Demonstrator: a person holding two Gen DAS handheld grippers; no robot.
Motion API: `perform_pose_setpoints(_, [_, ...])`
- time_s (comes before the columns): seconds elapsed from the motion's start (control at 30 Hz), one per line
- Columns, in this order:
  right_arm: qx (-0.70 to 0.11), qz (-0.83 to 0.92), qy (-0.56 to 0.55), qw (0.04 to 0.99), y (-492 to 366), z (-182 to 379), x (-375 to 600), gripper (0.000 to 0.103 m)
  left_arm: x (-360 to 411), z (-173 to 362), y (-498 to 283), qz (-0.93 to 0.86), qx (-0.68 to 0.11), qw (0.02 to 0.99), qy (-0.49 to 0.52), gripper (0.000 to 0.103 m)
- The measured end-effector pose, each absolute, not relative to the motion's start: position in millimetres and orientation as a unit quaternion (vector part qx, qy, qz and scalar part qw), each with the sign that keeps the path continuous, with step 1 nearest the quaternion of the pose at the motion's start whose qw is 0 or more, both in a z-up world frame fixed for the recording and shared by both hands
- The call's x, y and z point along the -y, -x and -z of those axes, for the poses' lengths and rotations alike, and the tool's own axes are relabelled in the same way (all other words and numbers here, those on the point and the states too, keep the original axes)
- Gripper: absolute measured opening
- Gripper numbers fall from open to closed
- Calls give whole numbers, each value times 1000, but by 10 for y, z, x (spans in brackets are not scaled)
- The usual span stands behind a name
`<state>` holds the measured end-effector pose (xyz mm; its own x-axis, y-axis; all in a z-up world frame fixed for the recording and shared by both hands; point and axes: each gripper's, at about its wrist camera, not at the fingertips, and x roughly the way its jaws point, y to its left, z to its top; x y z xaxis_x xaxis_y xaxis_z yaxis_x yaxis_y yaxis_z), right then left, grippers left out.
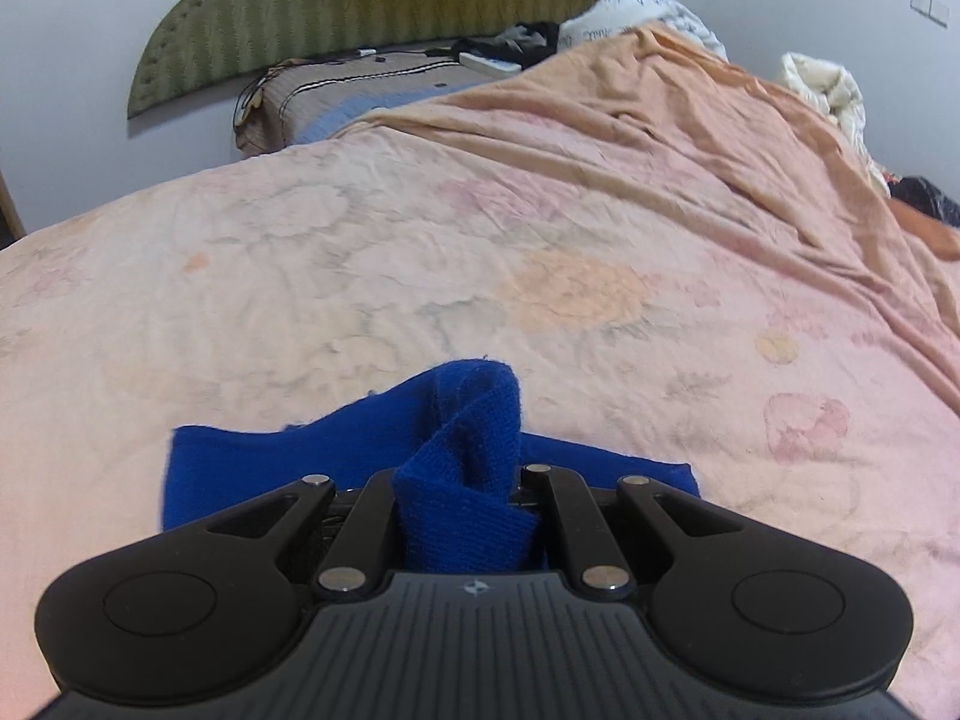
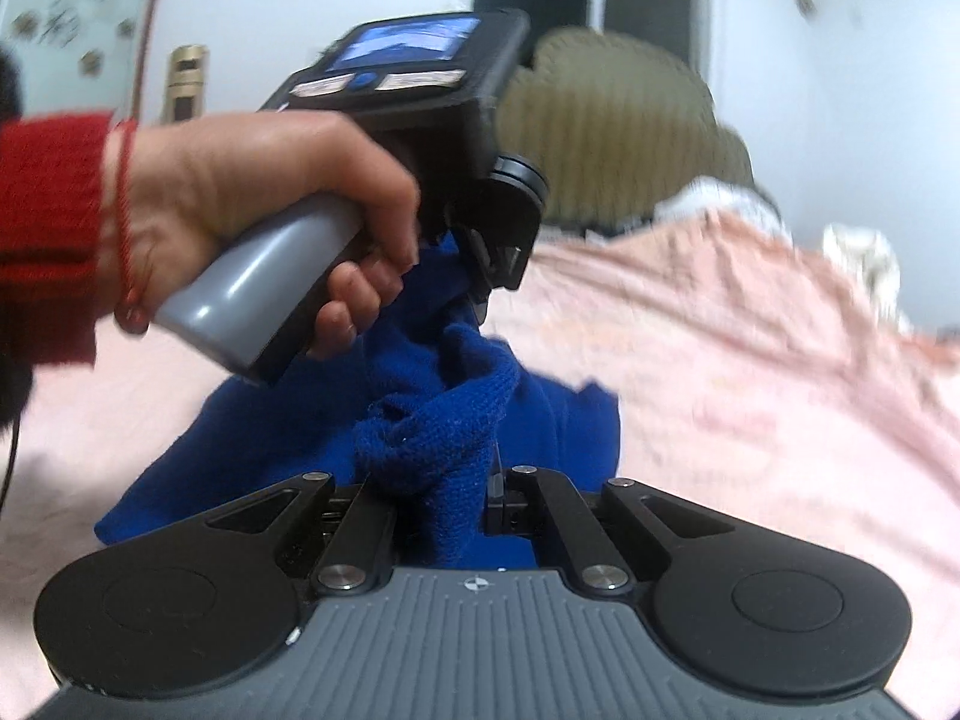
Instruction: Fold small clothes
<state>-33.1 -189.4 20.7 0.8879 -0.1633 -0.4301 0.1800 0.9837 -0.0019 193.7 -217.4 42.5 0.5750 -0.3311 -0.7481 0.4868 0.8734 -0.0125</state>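
A small blue knitted garment lies partly on the pink floral bedspread. My left gripper is shut on a bunched fold of it, lifted above the bed. In the right wrist view my right gripper is shut on another bunched edge of the same blue garment, which hangs between both grippers. The left gripper shows there too, held by a hand in a red sleeve, pinching the cloth higher up.
An olive padded headboard stands against the far wall. A striped pillow with cables and dark items lies below it. An orange blanket covers the bed's right side, with white bedding beyond.
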Motion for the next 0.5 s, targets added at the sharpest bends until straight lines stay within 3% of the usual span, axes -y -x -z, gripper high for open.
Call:
perform_pose_setpoints(0.13, [-251, 68, -102, 960, 272, -55, 2113, 6, 2353, -289, -1957, 247, -390, 879, -120, 10])
perform_pose_setpoints(0.2, [-266, 60, -150, 950, 245, 16, 2255, 20, 2408, -252, -1961, 252, -385, 879, -126, 11])
perform_pose_setpoints(0.23, [-270, 54, -174, 945, 259, 48, 2296, 26, 2421, -248, -1972, 250, -387, 878, -126, 16])
perform_pose_setpoints(0.3, [-272, 40, -213, 937, 310, 87, 2390, 28, 2429, -277, -2001, 254, -392, 877, -114, 36])
perform_pose_setpoints(0.37, [-275, 27, -242, 930, 385, 123, 2437, 31, 2383, -364, -2021, 250, -381, 885, -94, 75])
perform_pose_setpoints(0.43, [-273, 15, -279, 920, 424, 143, 2553, 33, 2278, -518, -2001, 247, -340, 905, -68, 82])
perform_pose_setpoints(0.5, [-272, 13, -317, 908, 485, 202, 2606, 34, 2201, -644, -2011, 250, -320, 913, -50, 82])
